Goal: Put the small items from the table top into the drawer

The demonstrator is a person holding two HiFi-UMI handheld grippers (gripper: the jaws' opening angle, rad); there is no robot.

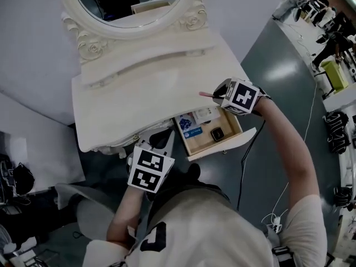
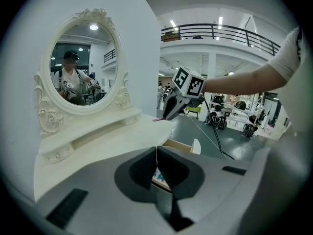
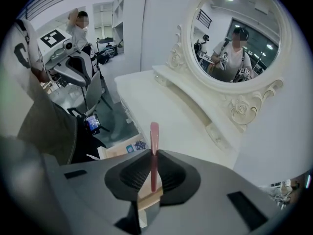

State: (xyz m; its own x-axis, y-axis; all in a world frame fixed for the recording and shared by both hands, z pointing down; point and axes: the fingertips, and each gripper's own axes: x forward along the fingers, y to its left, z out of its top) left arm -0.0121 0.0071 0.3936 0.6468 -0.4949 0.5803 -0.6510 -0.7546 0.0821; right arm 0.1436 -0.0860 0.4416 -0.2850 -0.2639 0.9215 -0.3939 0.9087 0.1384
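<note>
Grippers meet at a white table (image 1: 144,93) with an oval mirror (image 1: 133,4), as a person in a pale shirt leans over it in the head view. The right gripper (image 1: 218,96) is clamped on a thin pink stick (image 1: 206,94). Its 2 jaws press on the stick's lower part, so the rounded free end juts out past the tips. This gripper points steeply down. The stick sits over the table's right front corner, just behind the open drawer (image 1: 228,143). Whether its tip touches the table top cannot be told.

The drawer stands pulled out at the table's right front, with its front panel toward the person. Inside lie a square-faced watch (image 1: 217,133) near the front and blue-and-white packets (image 1: 191,125) along the left side and the back. The right gripper view looks down past the stick to the drawer's corner, where a packet shows.

The left gripper (image 1: 160,141) is low at the table's front edge, just left of the drawer, with its marker cube toward the person. Its 2 jaws are closed on each other with nothing between them, and only a hairline seam shows in the left gripper view. That view looks across the table top to the right gripper and to the mirror, which shows the person's reflection.
</note>
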